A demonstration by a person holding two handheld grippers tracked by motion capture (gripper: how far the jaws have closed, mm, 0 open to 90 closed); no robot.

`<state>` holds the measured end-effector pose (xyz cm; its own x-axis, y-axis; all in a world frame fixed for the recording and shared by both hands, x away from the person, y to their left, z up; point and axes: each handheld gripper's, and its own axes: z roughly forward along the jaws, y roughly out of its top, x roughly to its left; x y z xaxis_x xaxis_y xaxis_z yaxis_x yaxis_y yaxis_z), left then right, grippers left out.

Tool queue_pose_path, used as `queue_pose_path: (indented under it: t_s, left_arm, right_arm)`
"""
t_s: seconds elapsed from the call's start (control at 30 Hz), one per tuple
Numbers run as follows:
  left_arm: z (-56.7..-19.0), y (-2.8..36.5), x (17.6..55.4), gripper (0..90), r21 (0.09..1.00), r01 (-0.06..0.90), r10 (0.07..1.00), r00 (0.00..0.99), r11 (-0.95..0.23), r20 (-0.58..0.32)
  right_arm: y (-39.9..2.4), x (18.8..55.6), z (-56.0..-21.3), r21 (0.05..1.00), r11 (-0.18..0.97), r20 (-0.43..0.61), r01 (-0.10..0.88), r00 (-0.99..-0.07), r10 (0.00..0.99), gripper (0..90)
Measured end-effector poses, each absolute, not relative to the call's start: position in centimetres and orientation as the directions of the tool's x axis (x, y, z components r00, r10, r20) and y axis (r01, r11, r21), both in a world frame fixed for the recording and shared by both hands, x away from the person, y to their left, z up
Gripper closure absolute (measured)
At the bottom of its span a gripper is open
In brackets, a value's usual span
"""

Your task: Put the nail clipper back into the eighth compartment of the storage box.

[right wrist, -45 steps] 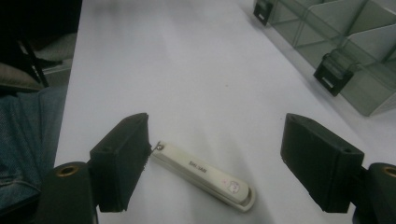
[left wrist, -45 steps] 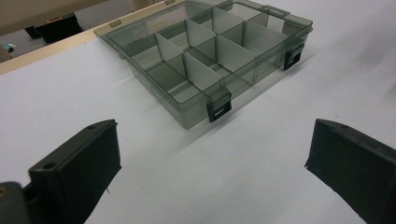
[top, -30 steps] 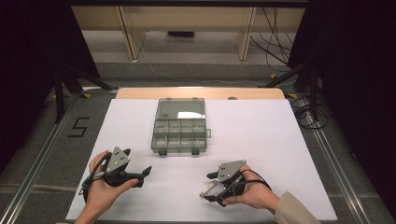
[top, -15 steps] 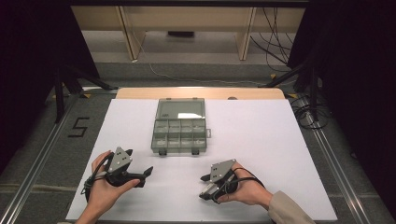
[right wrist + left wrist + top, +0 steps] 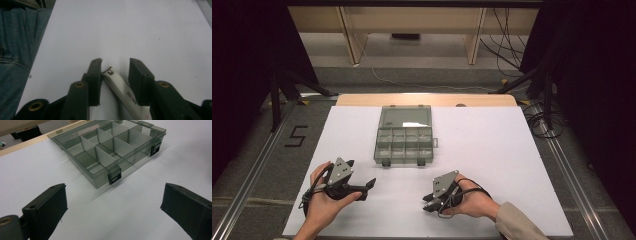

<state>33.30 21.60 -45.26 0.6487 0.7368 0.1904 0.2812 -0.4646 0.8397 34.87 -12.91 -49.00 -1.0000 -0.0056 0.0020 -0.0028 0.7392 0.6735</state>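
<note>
Organizer box (image 5: 404,141) sits mid-table, white surface (image 5: 492,145) open around it.

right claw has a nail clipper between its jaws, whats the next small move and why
Probably close the right claw on the nail clipper. Its jaws straddle the clipper, one touching its side while the other stands off with a gap, so it isn't gripped yet. The open box sits farther up the table, so a lift toward it would likely follow.
</note>
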Motion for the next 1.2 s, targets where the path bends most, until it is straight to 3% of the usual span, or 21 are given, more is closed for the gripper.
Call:
queue_pose_path:
  t_s: [0.17, 0.47, 0.6, 0.83, 0.93, 1.2]
  left_arm:
    - [-45.28, 21.54, 33.25, 5.7, 0.839, 0.286, 0.738, 0.650, -0.462, 0.184]
    - [-45.37, 21.53, 33.13, 6.5, 0.843, 0.299, 0.748, 0.642, -0.447, 0.169]
    - [-45.11, 21.87, 33.28, 6.9, 0.837, 0.271, 0.736, 0.643, -0.476, 0.211]
    - [-45.32, 21.67, 33.06, 7.6, 0.841, 0.299, 0.755, 0.631, -0.450, 0.179]
    - [-45.21, 21.91, 33.37, 7.8, 0.829, 0.263, 0.724, 0.653, -0.493, 0.223]
    - [-45.38, 21.84, 33.20, 8.4, 0.838, 0.286, 0.742, 0.641, -0.466, 0.194]
  right_arm:
    - [-12.86, 34.64, -48.98, 0.671, 0.741, 0.014, 0.000, -1.000, -0.013, 77.2]
    - [-12.95, 34.63, -49.06, 0.679, 0.732, 0.049, 0.056, -0.998, 0.031, 77.9]
    - [-13.00, 34.58, -49.09, 0.683, 0.727, 0.059, 0.076, -0.997, 0.048, 78.0]
    - [-12.98, 34.44, -49.03, 0.683, 0.724, 0.061, 0.094, -0.996, 0.071, 78.0]
    - [-13.01, 34.49, -48.92, 0.695, 0.711, 0.064, 0.108, -0.994, 0.088, 78.0]
    - [-13.43, 34.94, -48.28, 0.738, 0.658, 0.065, 0.152, -0.986, 0.154, 78.1]
